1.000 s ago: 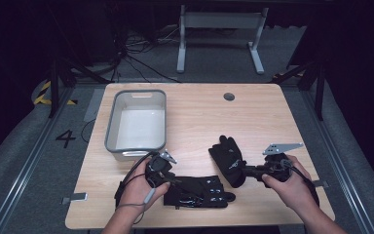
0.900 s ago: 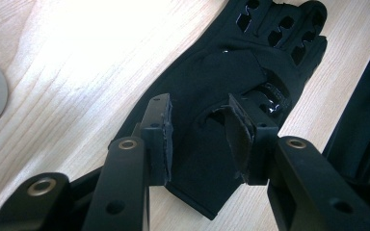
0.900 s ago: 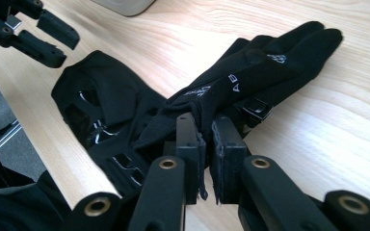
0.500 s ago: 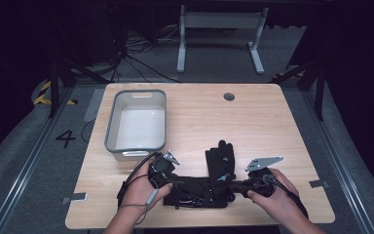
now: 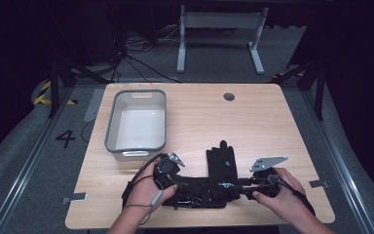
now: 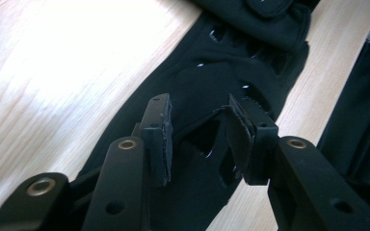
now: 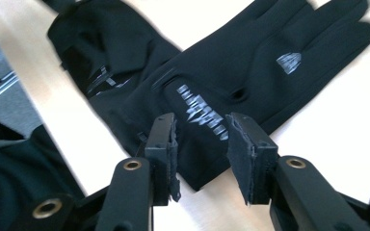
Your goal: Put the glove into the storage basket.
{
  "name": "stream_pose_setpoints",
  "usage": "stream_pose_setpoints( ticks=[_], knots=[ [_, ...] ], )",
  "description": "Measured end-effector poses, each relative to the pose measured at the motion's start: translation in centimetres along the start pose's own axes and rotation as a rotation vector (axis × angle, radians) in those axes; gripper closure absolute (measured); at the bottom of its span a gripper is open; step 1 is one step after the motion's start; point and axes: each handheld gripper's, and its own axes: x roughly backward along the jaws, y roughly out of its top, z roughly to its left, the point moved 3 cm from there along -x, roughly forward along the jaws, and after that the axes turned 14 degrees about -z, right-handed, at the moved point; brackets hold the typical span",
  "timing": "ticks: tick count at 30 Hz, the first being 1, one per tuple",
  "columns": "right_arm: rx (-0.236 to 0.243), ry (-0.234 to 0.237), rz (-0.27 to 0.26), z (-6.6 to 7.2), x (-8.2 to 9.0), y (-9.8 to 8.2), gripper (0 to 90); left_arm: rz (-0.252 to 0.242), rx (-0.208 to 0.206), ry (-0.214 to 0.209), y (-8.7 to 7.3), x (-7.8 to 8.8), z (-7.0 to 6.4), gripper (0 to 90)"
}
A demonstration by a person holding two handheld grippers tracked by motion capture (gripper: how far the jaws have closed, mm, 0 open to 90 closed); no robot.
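Two black gloves lie near the table's front edge. One glove has grey print and its fingers point away from me. Its cuff overlaps the other glove, which lies sideways. My right gripper comes in from the right. Its jaws have just been opening, and the printed cuff lies between the pads, untouched. My left gripper hangs low over the sideways glove. Its jaws stand apart with glove fabric between and beneath them.
An empty grey bin stands at the back left of the wooden table. A round cable hole sits near the far edge. Metal frame legs and cables are on the floor beyond.
My right gripper has carried the printed glove left and toward the front, laid it against the other glove and opened its jaws. The left gripper has stayed put.
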Motion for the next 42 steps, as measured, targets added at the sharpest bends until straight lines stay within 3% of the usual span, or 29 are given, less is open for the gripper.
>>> stream_pose_setpoints(
  ticks=[7,19,20,25,31,37,40,42],
  knots=[
    [0.039,-0.041,-0.037,-2.4,-0.7,1.7,62.6,-0.001,-0.024,-0.036,0.6,-0.9,-1.2,62.3],
    [0.077,-0.045,-0.034,-7.2,-3.9,5.1,63.4,0.006,-0.048,-0.079,1.2,-2.7,-2.9,61.8],
    [0.093,-0.053,-0.034,-8.1,-4.9,5.8,64.2,0.01,-0.051,-0.083,1.1,-2.8,-3.0,61.8],
    [0.121,-0.072,-0.024,-9.5,-7.1,6.5,65.4,0.02,-0.042,-0.082,0.8,-3.2,-3.1,61.6],
    [0.15,-0.09,-0.006,-11.1,-10.2,6.6,60.7,0.031,-0.051,-0.09,0.7,-3.7,-3.4,60.8],
    [0.098,-0.106,0.035,-12.3,-11.8,5.9,51.1,0.034,-0.061,-0.107,0.9,-4.3,-3.7,60.6],
    [0.073,-0.085,0.032,-12.7,-12.0,5.7,52.2,0.041,-0.069,-0.114,1.0,-4.6,-4.0,60.1],
    [0.081,-0.079,0.033,-12.6,-12.0,5.7,58.3,0.043,-0.076,-0.121,1.1,-4.7,-4.1,59.8]
  ],
)
